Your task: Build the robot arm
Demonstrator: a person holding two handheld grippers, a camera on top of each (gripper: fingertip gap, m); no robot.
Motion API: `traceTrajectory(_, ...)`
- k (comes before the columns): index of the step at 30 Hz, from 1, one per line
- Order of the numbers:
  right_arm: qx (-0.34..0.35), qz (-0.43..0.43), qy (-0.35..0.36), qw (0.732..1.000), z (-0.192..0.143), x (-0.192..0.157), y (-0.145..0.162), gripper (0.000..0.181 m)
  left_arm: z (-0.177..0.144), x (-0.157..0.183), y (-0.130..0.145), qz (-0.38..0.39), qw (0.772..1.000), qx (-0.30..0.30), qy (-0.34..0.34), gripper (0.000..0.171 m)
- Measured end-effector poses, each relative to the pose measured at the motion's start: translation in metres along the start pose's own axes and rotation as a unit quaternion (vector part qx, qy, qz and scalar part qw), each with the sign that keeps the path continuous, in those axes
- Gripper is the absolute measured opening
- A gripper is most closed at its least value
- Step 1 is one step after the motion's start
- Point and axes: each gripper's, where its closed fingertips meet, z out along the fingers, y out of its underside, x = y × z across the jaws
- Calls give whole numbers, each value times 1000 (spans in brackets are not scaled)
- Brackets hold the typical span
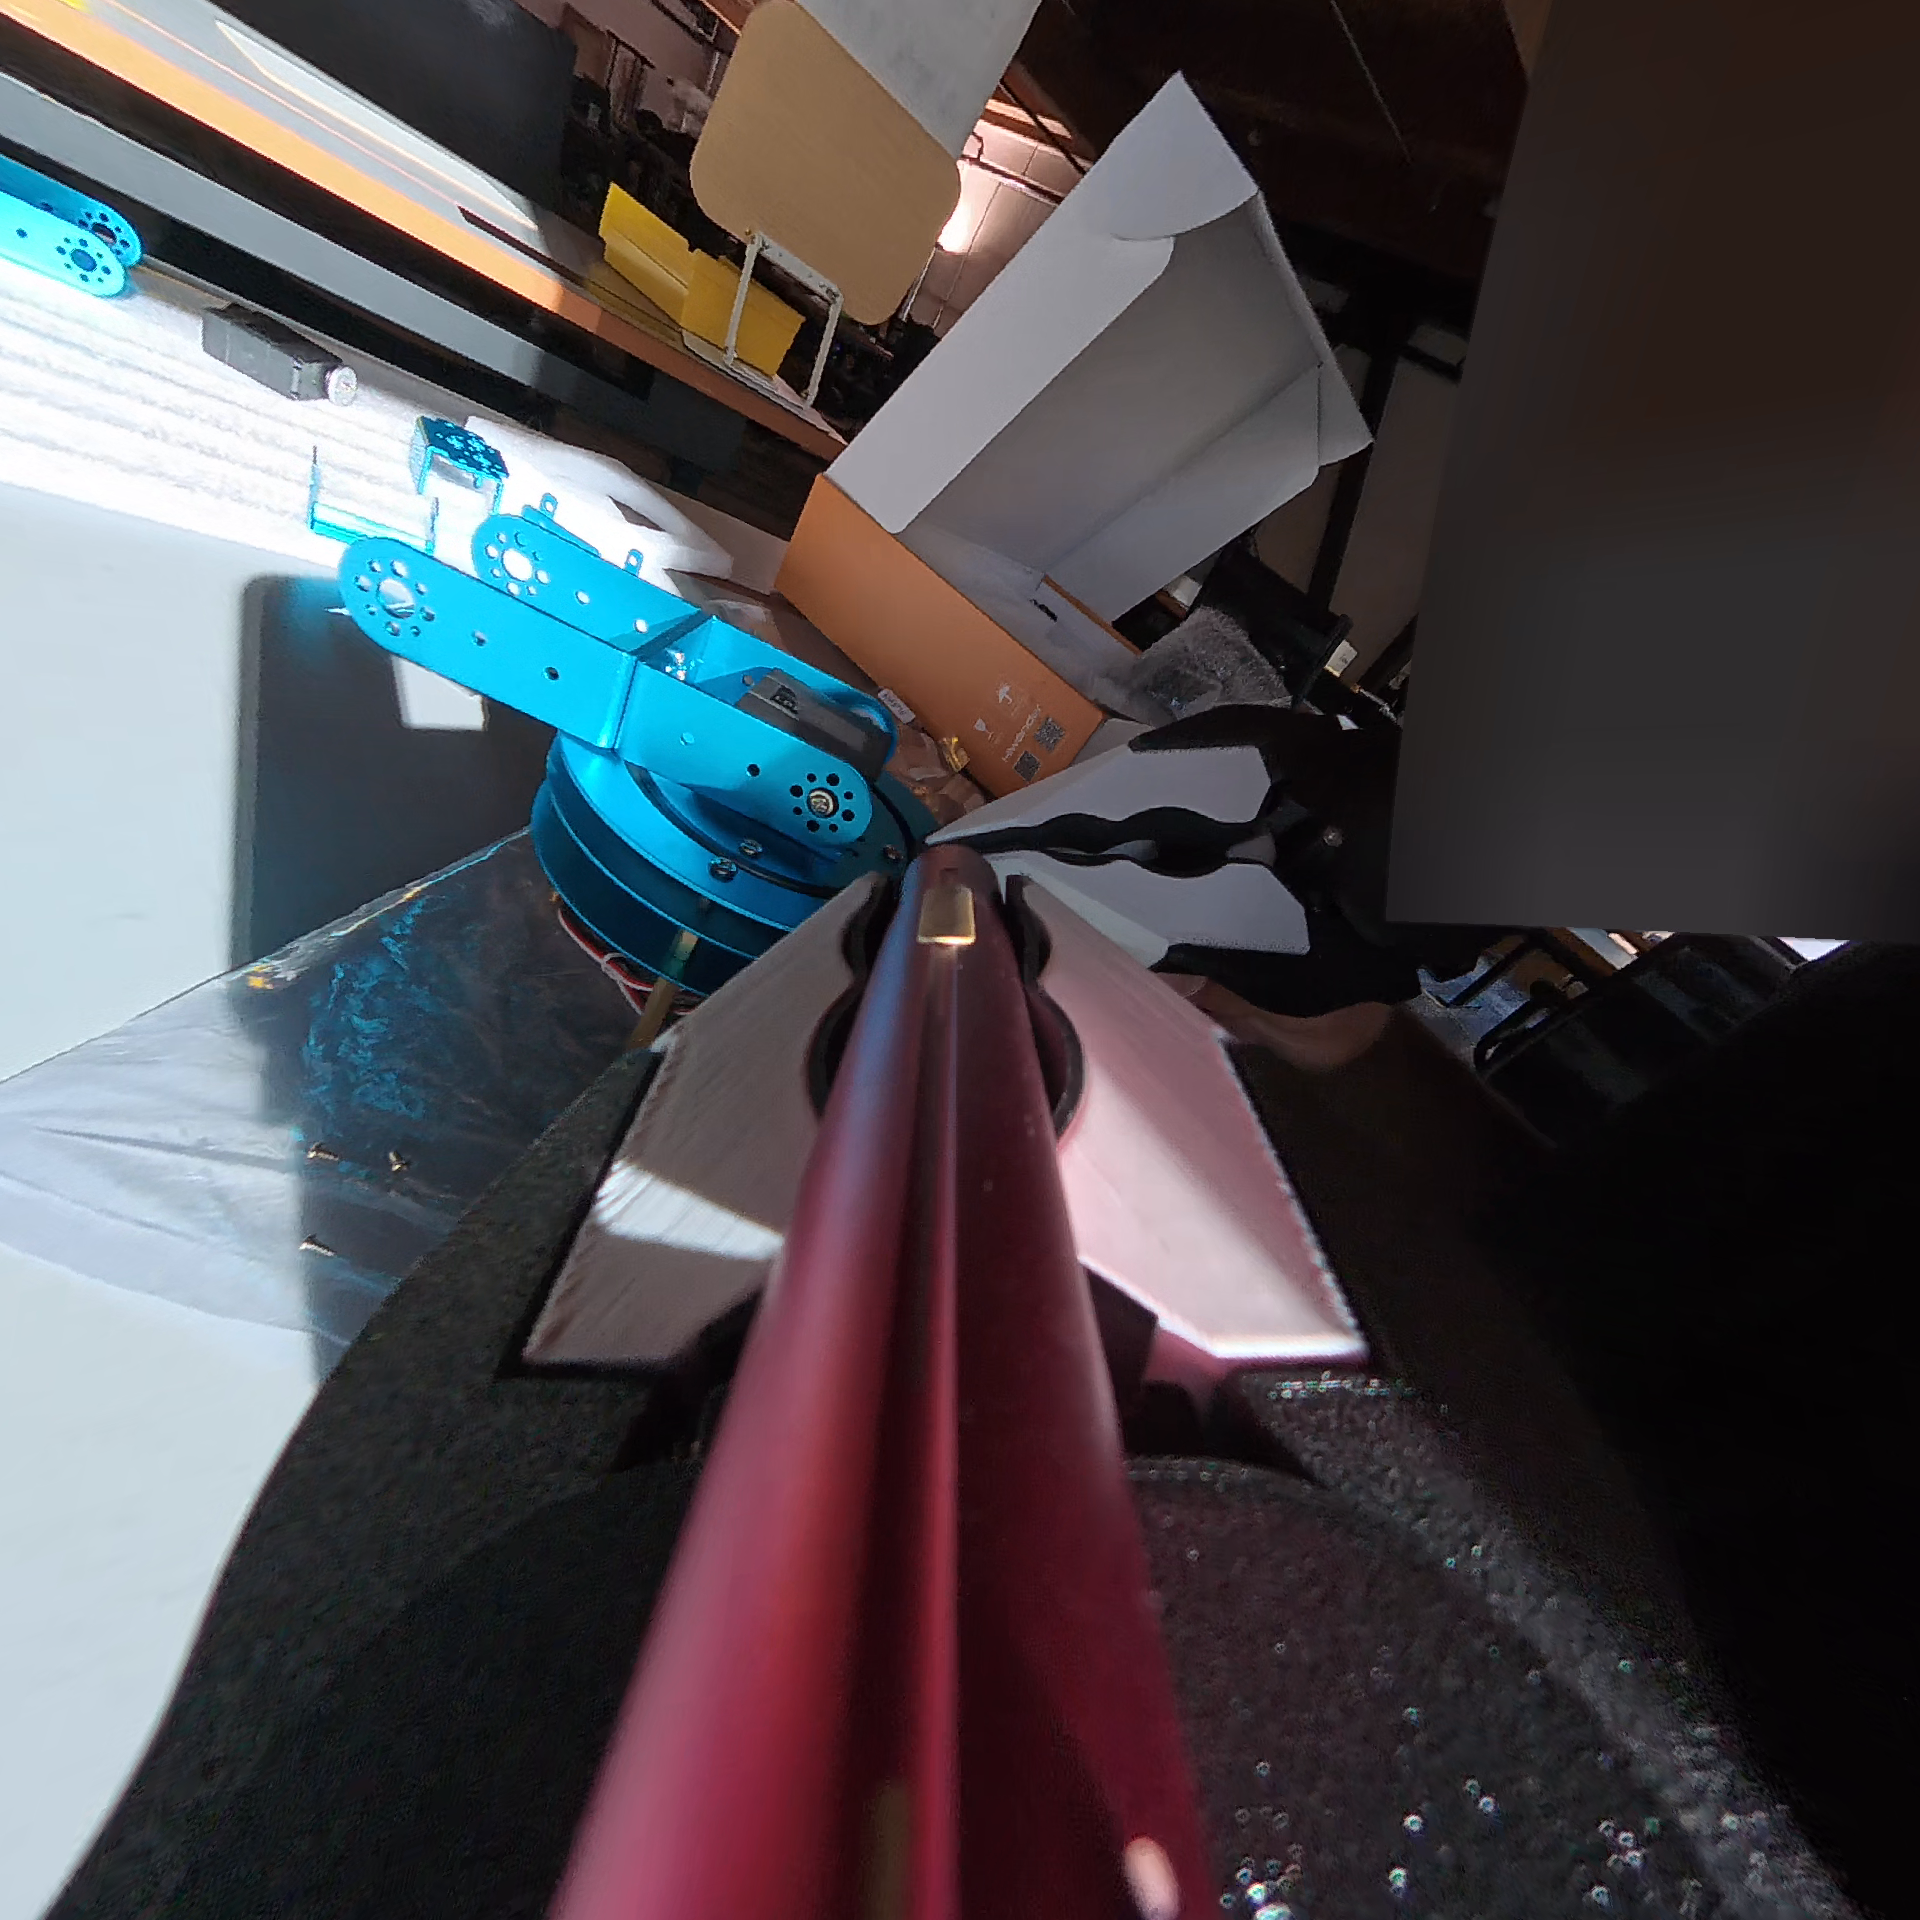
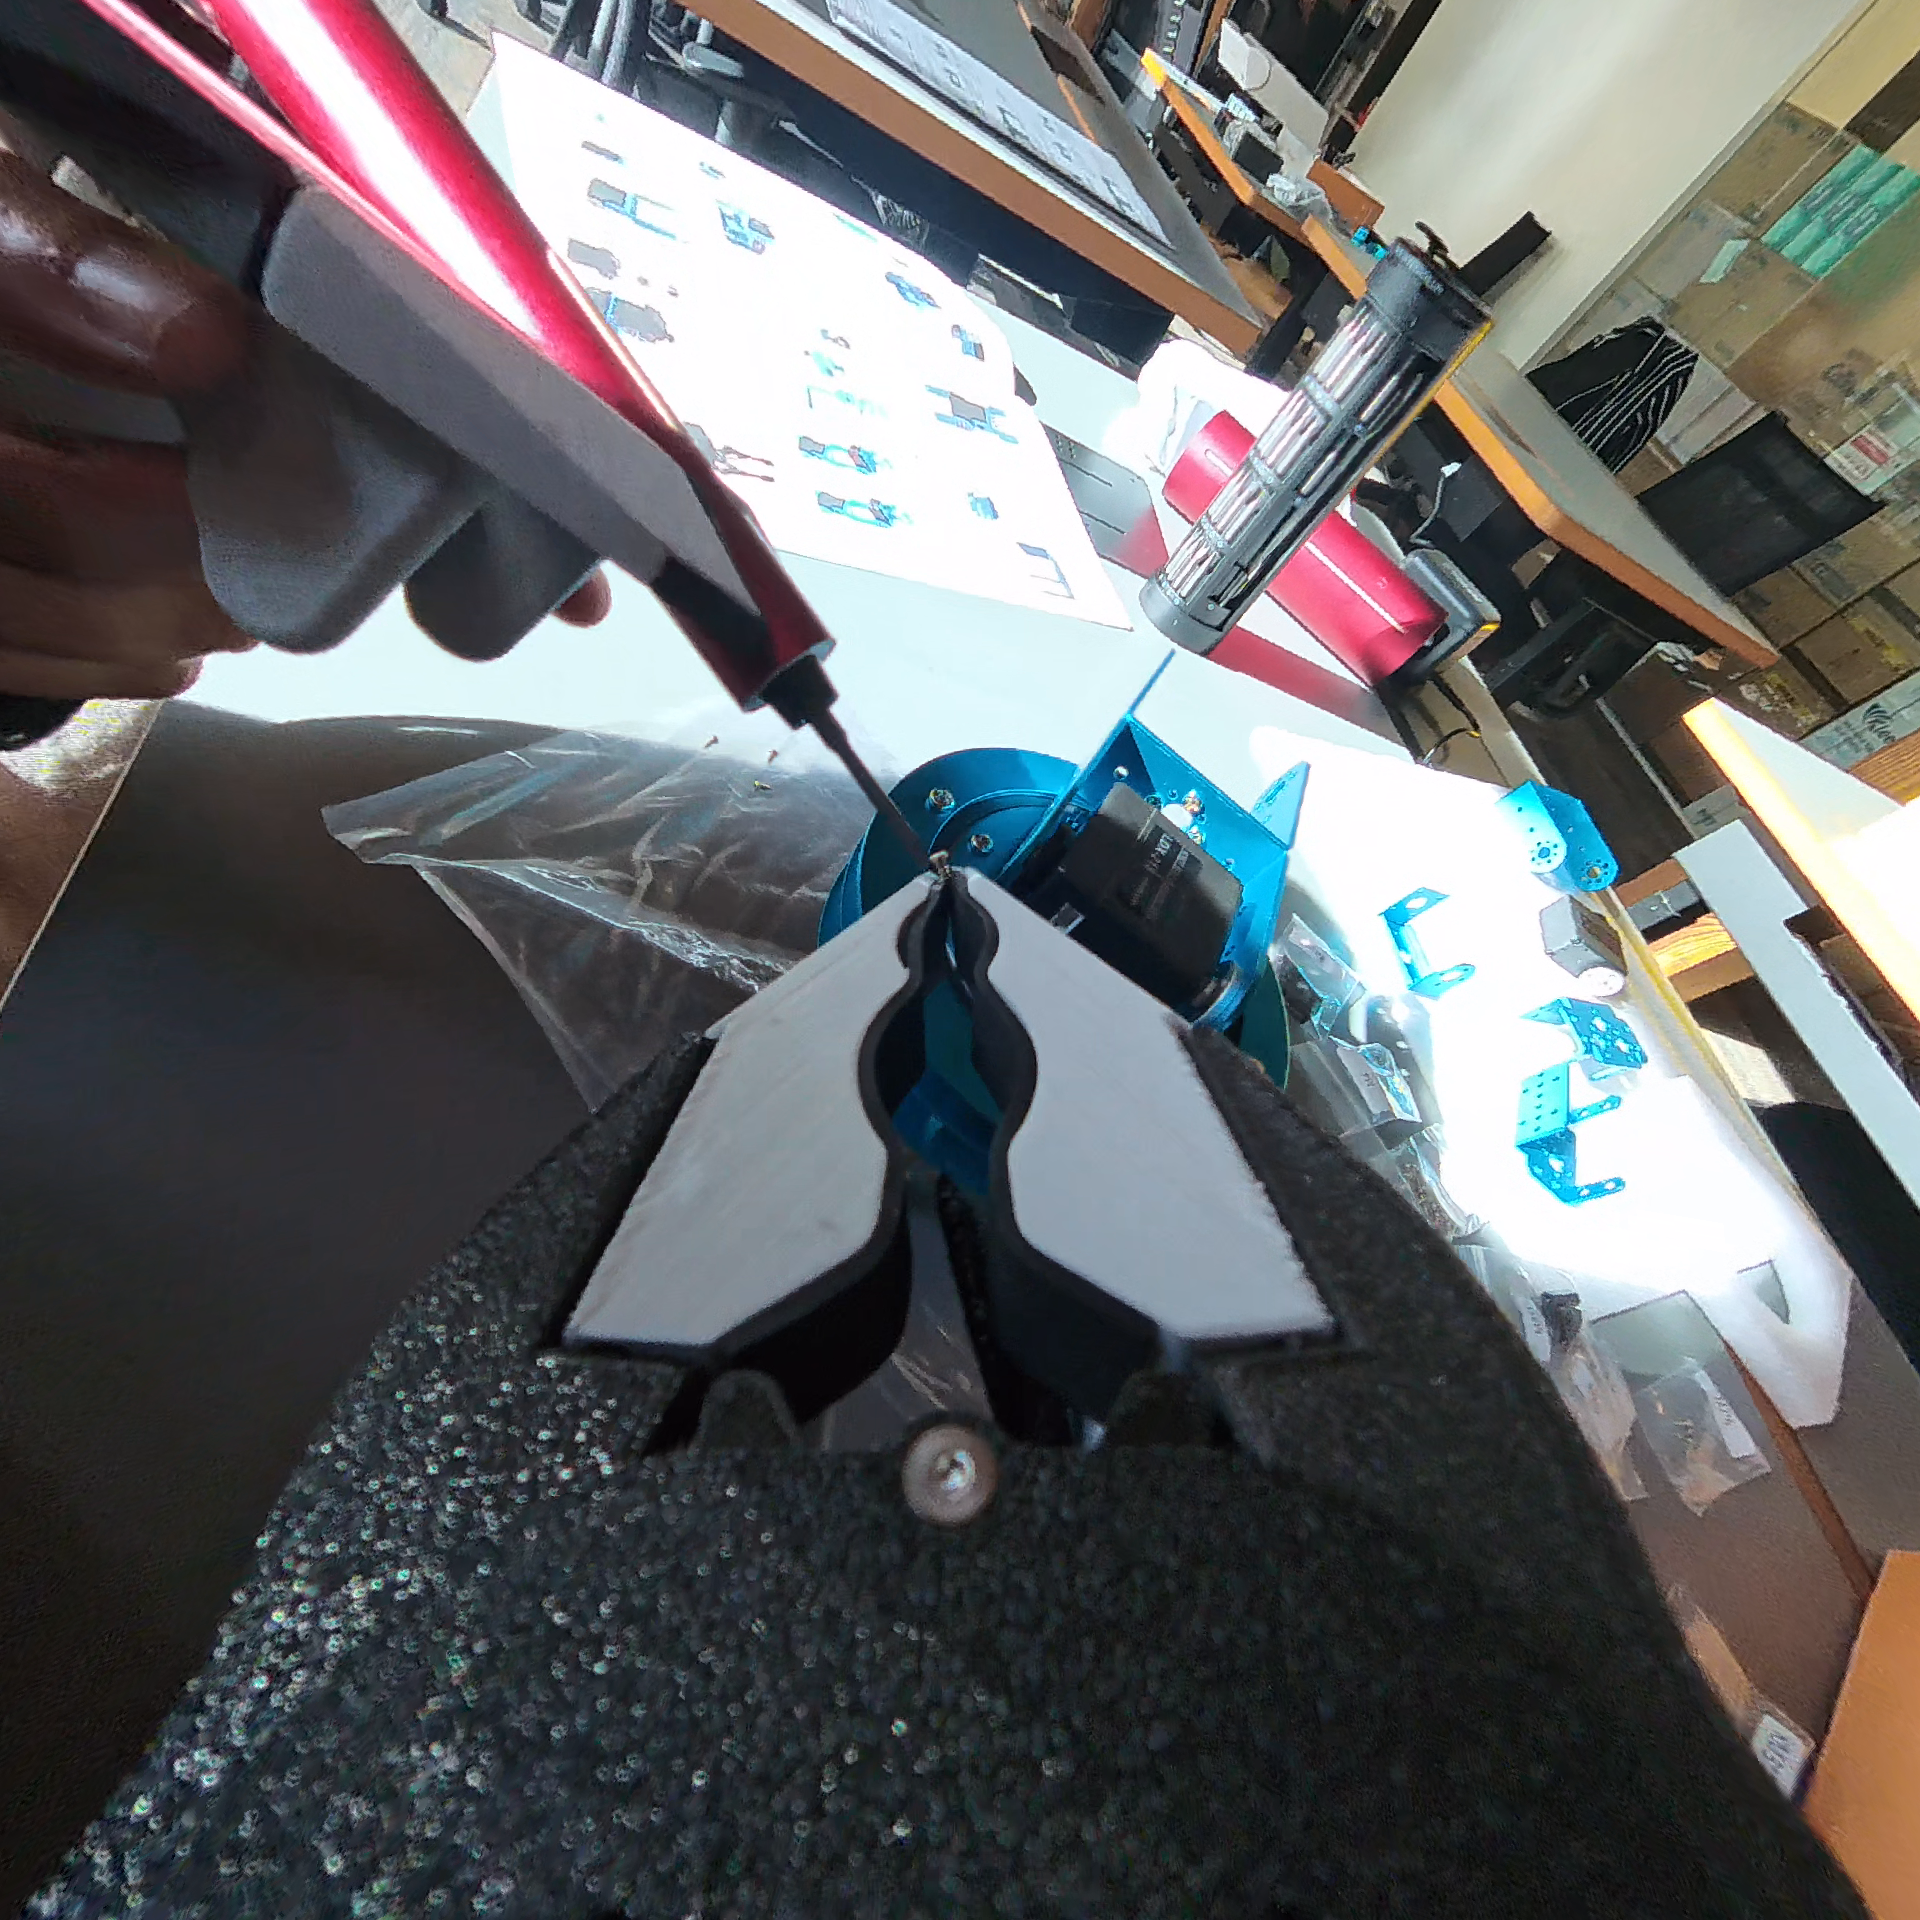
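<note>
My left gripper (image 1: 940,883) is shut on a red pen-shaped screwdriver (image 1: 914,1351), which runs straight out between its pads. In the right wrist view the screwdriver (image 2: 582,416) slants down from the upper left, and its thin dark bit (image 2: 873,790) meets a small screw (image 2: 940,860). My right gripper (image 2: 948,883) is shut on that screw at its very tips. It holds the screw just over the top plate of a blue round metal base (image 2: 925,800). The base (image 1: 665,883) carries a blue bracket arm (image 1: 540,644) and a black servo (image 2: 1153,883).
A clear plastic bag (image 2: 582,862) with loose screws lies on a black mat (image 1: 343,779) left of the base. Behind are a printed sheet (image 2: 831,343), a clear bit holder (image 2: 1320,447), a red case (image 2: 1299,551), loose blue brackets (image 2: 1558,1091) and an open orange box (image 1: 987,644). Across from one pair of fingers to the other is roughly 5 centimetres.
</note>
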Motion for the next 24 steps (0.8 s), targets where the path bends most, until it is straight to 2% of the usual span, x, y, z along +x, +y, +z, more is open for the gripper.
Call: traceTrajectory(24,4,-20,-6,1000,1,-5,-1,0,-4,-3,2,-4,1000,-4,4,21)
